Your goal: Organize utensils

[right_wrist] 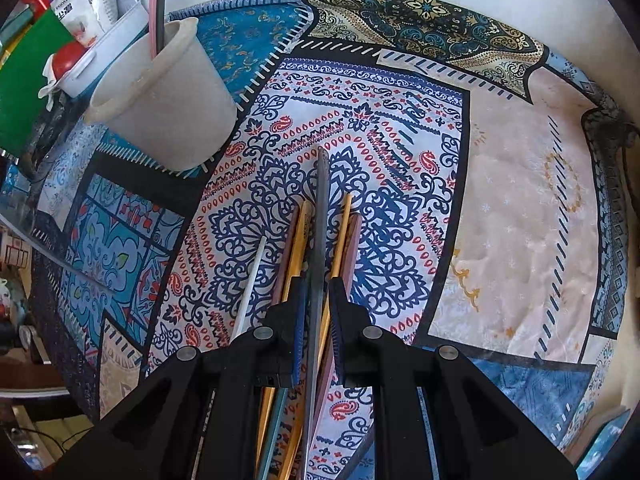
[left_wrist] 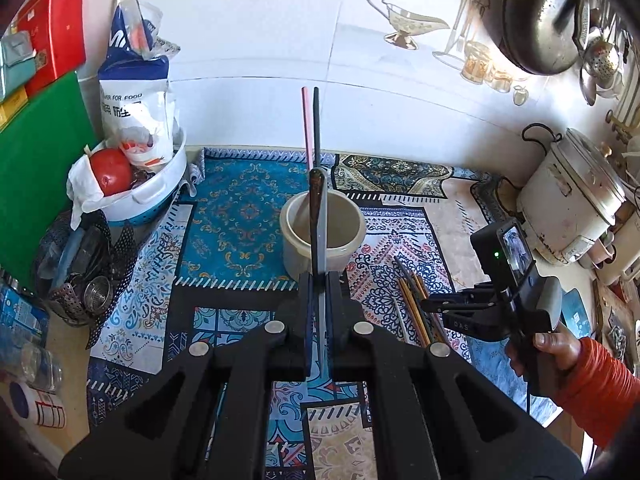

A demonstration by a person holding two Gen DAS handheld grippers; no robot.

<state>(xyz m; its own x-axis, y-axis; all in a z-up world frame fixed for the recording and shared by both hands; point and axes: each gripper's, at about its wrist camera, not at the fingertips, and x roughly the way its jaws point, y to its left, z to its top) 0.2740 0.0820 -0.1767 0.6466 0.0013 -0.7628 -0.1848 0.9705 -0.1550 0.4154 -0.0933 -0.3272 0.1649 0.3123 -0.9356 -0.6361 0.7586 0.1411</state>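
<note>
A white cup (left_wrist: 322,236) stands on the patterned cloth with a pink and a black chopstick (left_wrist: 311,128) upright in it; it also shows in the right wrist view (right_wrist: 160,100). My left gripper (left_wrist: 319,292) is shut on a grey chopstick (left_wrist: 319,216), its tip over the cup's mouth. My right gripper (right_wrist: 319,300) is shut on another grey chopstick (right_wrist: 321,216), low over a loose pile of yellow, brown and white chopsticks (right_wrist: 296,240) lying on the cloth. The right gripper (left_wrist: 448,306) shows in the left wrist view, right of the cup, over the same pile (left_wrist: 416,292).
A white basin (left_wrist: 156,184) with a red tomato and a flour bag stands at back left, next to a green board (left_wrist: 36,176). Metal strainers (left_wrist: 92,292) lie at left. A rice cooker (left_wrist: 572,204) stands at right; a wok (left_wrist: 540,20) hangs on the wall.
</note>
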